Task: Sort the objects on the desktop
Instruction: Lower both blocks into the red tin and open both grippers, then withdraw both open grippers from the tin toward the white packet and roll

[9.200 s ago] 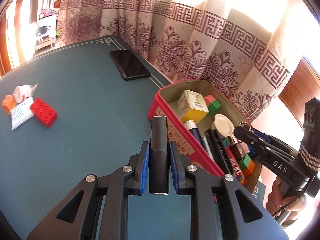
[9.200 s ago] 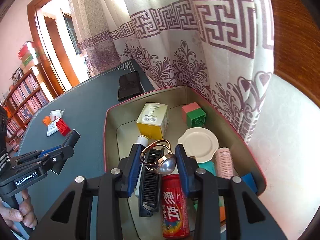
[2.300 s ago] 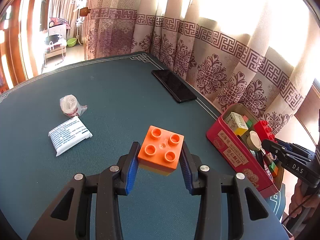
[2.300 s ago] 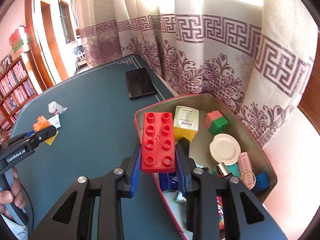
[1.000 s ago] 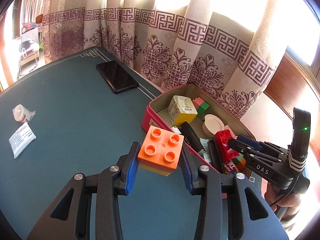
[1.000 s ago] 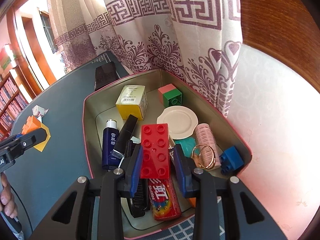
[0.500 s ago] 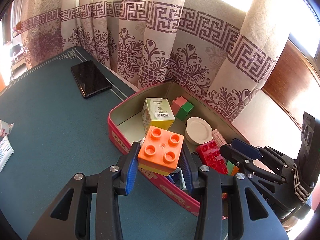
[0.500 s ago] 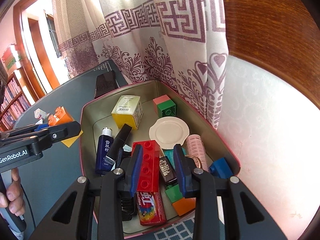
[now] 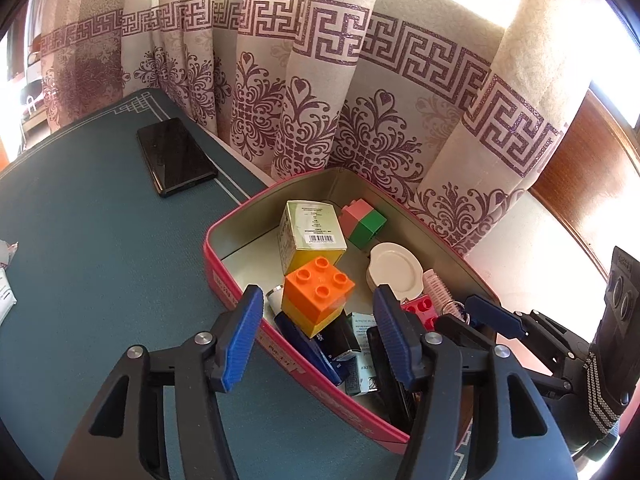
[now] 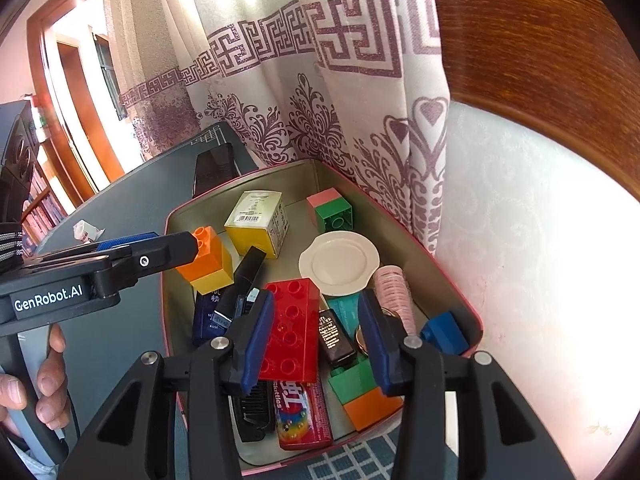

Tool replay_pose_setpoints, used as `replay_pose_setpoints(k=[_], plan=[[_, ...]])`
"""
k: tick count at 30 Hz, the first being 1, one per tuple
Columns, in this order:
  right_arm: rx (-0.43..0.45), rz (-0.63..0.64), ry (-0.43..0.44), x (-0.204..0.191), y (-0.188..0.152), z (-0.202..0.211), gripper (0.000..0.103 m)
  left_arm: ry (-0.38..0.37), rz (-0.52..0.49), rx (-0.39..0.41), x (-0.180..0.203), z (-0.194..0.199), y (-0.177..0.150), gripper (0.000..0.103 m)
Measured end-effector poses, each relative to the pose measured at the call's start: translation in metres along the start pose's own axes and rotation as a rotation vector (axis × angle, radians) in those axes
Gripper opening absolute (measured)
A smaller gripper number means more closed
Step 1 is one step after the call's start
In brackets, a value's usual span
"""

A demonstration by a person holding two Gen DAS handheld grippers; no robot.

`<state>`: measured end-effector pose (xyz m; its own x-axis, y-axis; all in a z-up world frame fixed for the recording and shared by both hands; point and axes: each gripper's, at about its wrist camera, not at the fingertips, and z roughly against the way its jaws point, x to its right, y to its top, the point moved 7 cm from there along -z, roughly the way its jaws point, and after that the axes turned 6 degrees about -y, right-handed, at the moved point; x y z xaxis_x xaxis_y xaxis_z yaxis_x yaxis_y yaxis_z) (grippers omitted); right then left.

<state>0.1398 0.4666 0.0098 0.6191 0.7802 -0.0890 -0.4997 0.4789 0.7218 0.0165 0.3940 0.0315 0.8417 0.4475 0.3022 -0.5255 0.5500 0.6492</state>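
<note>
The red tin sits by the curtain, full of small items. My left gripper hangs over its near end with its jaws opening. The orange-on-yellow brick lies tilted below and between the pads, touching neither, on a dark blue bottle. My right gripper is over the tin's other end, its jaws opening too. The red brick lies flat on the tin's contents between them, with a clear gap to the right pad. Each gripper shows in the other's view: left fingers, right fingers.
In the tin are a yellow box, a white plate, a pink-green brick, a candy pack and a comb. A black phone lies on the blue-green table. The curtain hangs close behind. A hand grips the left handle.
Both pairs of jaws have widened. The orange brick has dropped out of the left jaws into the tin, and the red brick has settled flat onto the items there.
</note>
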Motion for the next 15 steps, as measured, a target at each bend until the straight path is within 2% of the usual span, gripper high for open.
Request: replay_pose_setpoints(k=[5,7,15], plan=[[0.011,0.019,0.012,-0.014,0.002,0.005,0.051,0.036,0.027,0.020,-0.018,0.012,0.000,0.061],[0.020,0.028,0.018,-0.021,0.002,0.009,0.056,0.053,0.038,0.028,-0.026,0.018,-0.001,0.061],[0.027,0.077,0.067,-0.059,0.001,0.017,0.065,0.132,0.103,0.044,-0.071,0.042,-0.009,0.061]])
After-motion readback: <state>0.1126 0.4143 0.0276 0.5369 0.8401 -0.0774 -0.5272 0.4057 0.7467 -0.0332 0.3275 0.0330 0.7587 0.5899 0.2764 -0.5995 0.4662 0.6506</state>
